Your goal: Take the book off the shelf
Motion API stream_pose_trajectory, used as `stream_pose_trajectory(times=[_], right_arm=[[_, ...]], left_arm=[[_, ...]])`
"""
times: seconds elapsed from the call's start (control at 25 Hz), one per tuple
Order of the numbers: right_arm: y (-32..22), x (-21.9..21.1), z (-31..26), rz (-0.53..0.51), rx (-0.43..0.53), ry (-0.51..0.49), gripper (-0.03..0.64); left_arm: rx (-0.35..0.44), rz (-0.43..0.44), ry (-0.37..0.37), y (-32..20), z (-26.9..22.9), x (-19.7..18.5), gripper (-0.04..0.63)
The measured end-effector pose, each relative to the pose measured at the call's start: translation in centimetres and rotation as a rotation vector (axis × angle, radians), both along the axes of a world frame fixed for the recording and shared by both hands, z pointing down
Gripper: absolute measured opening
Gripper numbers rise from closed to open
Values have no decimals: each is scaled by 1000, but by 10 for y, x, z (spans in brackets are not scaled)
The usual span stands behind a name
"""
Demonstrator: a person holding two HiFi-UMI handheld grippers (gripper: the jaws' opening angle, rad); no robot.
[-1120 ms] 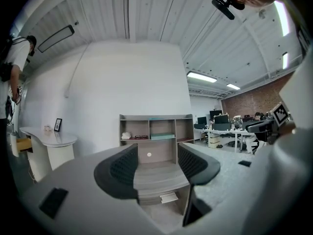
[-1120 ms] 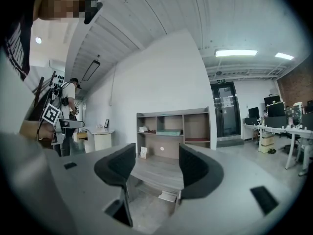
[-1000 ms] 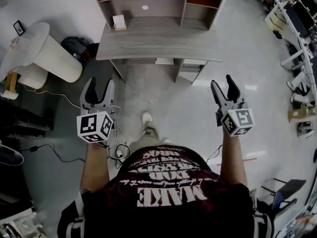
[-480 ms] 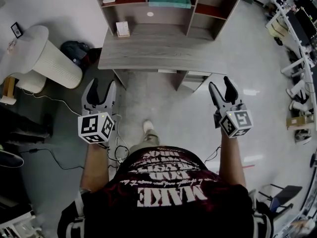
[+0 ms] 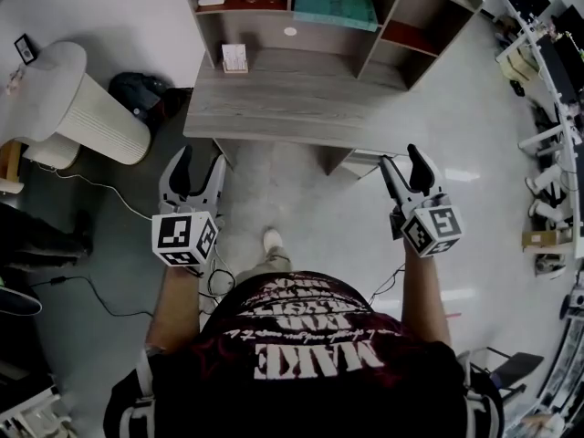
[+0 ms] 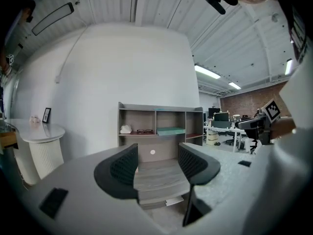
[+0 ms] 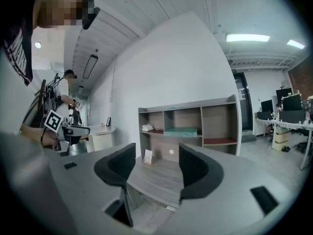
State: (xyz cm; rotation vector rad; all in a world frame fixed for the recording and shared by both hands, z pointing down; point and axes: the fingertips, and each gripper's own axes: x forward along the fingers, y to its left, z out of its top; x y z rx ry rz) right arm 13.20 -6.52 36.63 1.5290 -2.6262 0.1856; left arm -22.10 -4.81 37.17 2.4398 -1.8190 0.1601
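**Wide Open, Nothing Held**

The left gripper [image 5: 201, 159] hung with jaws apart and empty, short of the desk [image 5: 292, 99]. The teal book [image 5: 334, 5] lay flat in the middle compartment of the shelf [image 5: 328, 36]. The right gripper [image 5: 400, 157] was likewise spread, empty.

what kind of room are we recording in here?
Looks like an open-plan office or lab. A grey desk with a shelf unit stands against a white wall, workstations with monitors sit off to the right, and strip lights hang from a high ceiling.
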Motion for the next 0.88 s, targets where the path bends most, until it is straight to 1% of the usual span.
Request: stream_pose_trajectory(times=[0.24, 0.44, 0.6, 0.72, 0.88], right_arm=[[-27, -9, -4, 15, -10, 20, 271], [-49, -22, -16, 38, -3, 32, 259], [-58, -33, -27, 67, 19, 42, 259], [-64, -39, -33, 72, 17, 43, 259], [-68, -41, -40, 86, 23, 51, 259]], left_arm=[[3, 24, 23, -37, 0, -8, 247], [11, 50, 24, -67, -1, -19, 246], [29, 82, 40, -87, -7, -27, 246], [45, 88, 42, -101, -9, -32, 247], [45, 111, 68, -112, -7, -28, 247]])
